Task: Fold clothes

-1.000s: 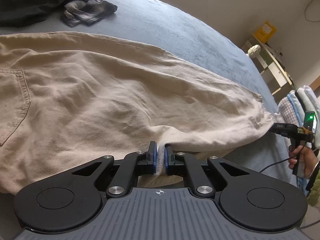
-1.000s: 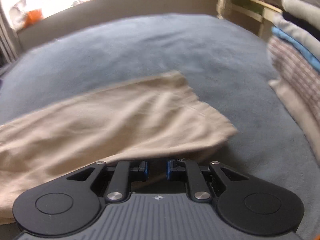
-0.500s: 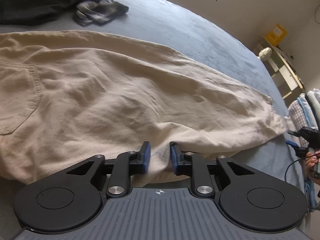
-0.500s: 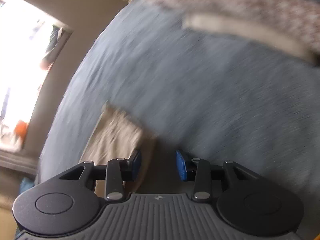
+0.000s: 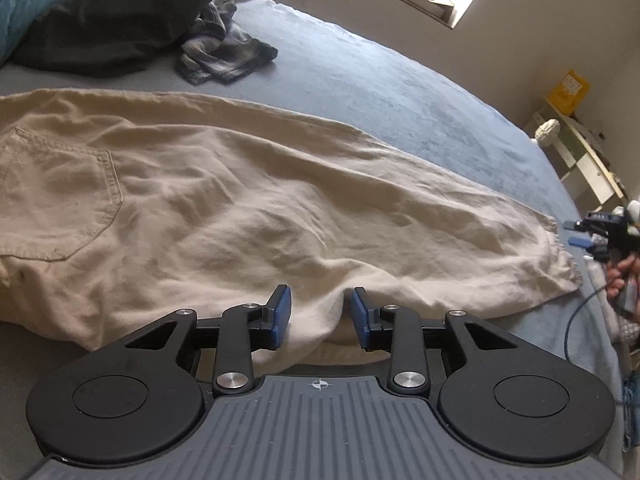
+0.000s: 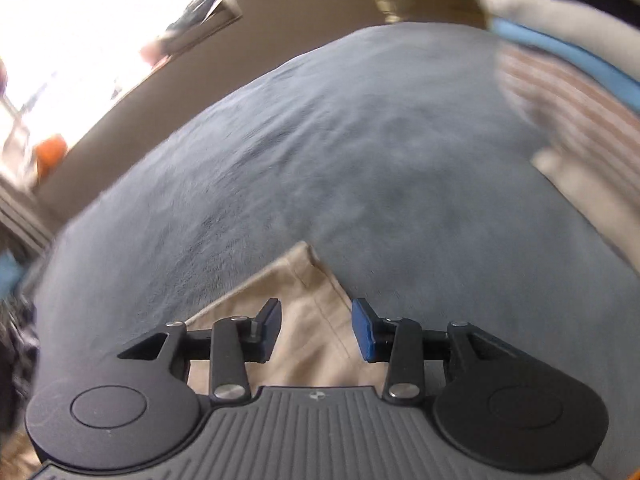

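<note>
Your left gripper (image 5: pixel 318 316) is at the near edge of the beige cotton trousers (image 5: pixel 248 208), which lie spread flat across the blue-grey plush bed cover (image 5: pixel 392 92), with the back pocket (image 5: pixel 60 204) at the left and the leg hem at the right. Its jaws are opening; a small ridge of the beige cloth stands between the blue pads (image 5: pixel 282 316), but the pads do not press on it. Your right gripper (image 6: pixel 316 328) is above the hem corner of the same trousers (image 6: pixel 308 320), with its jaws parted to a medium width and nothing held; the cloth lies flat below them. In the left wrist view you can see this right gripper also at the far right edge, near the hem, with your hand (image 5: pixel 620 276) around its handle. A dark crumpled garment (image 5: pixel 112 28) and a grey checked cloth (image 5: pixel 224 56) lie at the far side of the bed. A stack of folded clothes (image 6: pixel 576 92) is at the right, blurred in the right wrist view.
</note>
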